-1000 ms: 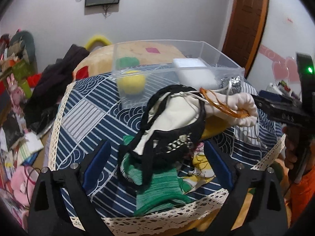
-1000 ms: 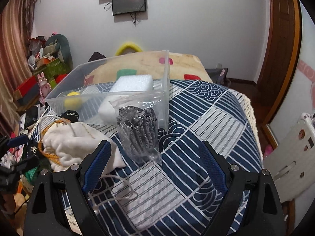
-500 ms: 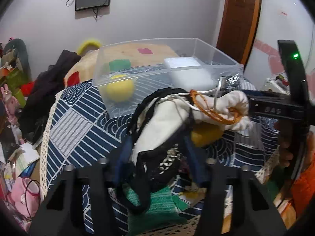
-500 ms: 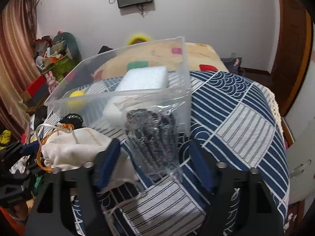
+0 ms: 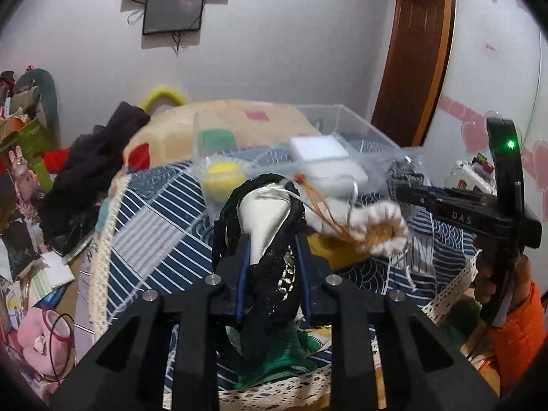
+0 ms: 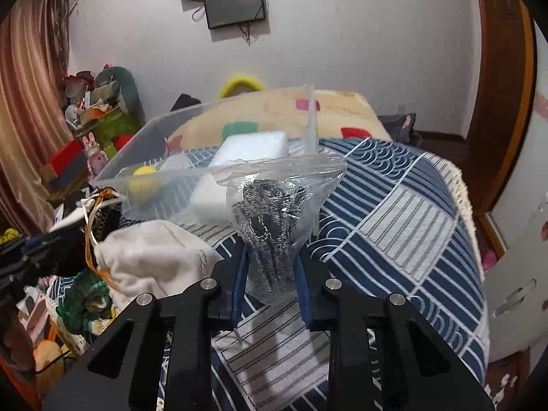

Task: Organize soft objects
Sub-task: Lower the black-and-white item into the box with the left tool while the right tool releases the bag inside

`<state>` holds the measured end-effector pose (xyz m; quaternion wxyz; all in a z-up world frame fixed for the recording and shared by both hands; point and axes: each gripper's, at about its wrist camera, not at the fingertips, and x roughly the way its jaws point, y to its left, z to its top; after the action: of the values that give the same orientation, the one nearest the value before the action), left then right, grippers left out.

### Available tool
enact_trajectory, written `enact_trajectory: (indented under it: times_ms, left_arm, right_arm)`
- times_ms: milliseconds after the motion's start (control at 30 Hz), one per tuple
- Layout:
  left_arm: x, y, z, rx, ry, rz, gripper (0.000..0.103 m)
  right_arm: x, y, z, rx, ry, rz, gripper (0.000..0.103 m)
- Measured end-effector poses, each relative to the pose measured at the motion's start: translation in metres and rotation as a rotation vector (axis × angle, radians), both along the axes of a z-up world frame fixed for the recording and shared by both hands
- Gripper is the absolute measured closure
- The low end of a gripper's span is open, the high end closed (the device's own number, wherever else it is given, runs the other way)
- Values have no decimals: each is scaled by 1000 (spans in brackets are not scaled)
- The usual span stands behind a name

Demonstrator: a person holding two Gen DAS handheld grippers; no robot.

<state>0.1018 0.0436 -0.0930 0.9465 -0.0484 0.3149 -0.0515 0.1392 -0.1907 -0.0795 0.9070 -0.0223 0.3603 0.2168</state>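
My left gripper (image 5: 272,257) is shut on a black lace-edged cloth item (image 5: 277,274) that wraps a white drawstring pouch (image 5: 373,222) with orange cord; both are lifted above the table. My right gripper (image 6: 270,263) is shut on a clear plastic bag of steel wool (image 6: 270,219), held up in front of the clear plastic bin (image 6: 164,171). The bin holds a yellow ball (image 6: 142,179) and a white foam block (image 6: 246,147). The pouch also shows in the right wrist view (image 6: 154,257).
A blue and white patterned cloth (image 6: 404,212) covers the table. A green knit item (image 5: 277,356) and a yellow object (image 5: 328,250) lie under my left gripper. Dark clothes (image 5: 89,171) and clutter lie off the table's left side. A patchwork cushion (image 6: 284,109) sits behind the bin.
Both grippers closed from open: the left onto the black cloth item, the right onto the steel wool bag. Both loads now sit lifted off the table.
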Motion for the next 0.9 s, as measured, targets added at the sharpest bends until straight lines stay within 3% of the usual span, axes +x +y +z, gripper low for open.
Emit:
enact_trajectory:
  times_ms: [500, 900]
  left_arm:
    - [-7, 9, 58, 29, -153, 62, 81]
    - [50, 10, 71, 44, -173, 69, 81]
  right_arm:
    - [-11, -1, 51, 22, -181, -11, 80]
    - [9, 22, 70, 25, -256, 11, 80]
